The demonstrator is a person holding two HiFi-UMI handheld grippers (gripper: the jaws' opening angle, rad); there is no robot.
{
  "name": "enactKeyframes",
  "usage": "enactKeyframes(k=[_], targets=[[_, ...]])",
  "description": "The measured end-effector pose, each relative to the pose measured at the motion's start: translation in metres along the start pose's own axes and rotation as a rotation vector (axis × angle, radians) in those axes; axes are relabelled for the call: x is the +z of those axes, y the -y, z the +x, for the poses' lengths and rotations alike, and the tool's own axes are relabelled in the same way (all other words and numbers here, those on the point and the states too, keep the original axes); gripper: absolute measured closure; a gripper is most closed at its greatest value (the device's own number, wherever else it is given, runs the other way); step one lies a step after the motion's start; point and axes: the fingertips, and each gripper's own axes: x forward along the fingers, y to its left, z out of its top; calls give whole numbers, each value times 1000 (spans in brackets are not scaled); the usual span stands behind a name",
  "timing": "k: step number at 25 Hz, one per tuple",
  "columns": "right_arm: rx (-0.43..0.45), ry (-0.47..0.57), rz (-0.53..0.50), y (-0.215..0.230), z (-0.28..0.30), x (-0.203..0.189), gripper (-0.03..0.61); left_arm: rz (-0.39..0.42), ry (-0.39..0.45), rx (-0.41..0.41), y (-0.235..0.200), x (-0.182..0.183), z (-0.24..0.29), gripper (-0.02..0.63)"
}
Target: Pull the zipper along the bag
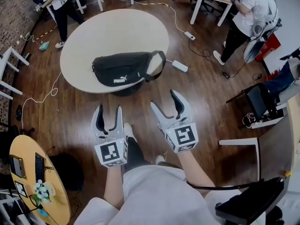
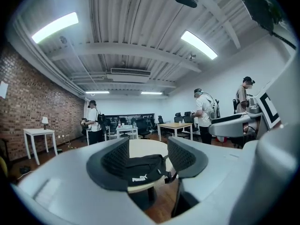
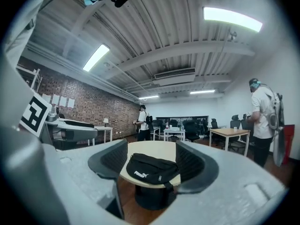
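Observation:
A black waist bag [image 1: 124,69] with a white logo lies on the near edge of a round cream table [image 1: 93,32], its strap looped at the right end. Both grippers hang over the wooden floor on my side of the table, well short of the bag and pointing level at it. My left gripper [image 1: 108,114] is open with nothing between its jaws. My right gripper [image 1: 165,101] is open too and just as empty. The left gripper view shows the bag [image 2: 140,168] far off between the jaws, and so does the right gripper view [image 3: 152,168]. I cannot make out the zipper pull.
A white power strip [image 1: 180,66] and cables lie on the floor right of the table. A person [image 1: 246,20] stands at the back right, another [image 1: 61,3] at the back left. A small round wooden table [image 1: 28,172] sits at my lower left, a dark chair [image 1: 255,100] at the right.

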Motion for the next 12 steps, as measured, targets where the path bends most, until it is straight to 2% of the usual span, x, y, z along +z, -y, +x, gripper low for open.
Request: enactKeyframes(k=[5, 8, 12], targets=[[-8, -43, 12, -16, -60, -12, 273, -5, -66, 45, 28, -12, -63, 302], [-27, -38, -3, -23, -75, 1, 273, 8, -46, 67, 29, 3, -81, 295], [-67, -11, -30, -24, -82, 20, 275, 13, -13, 51, 27, 22, -88, 288]])
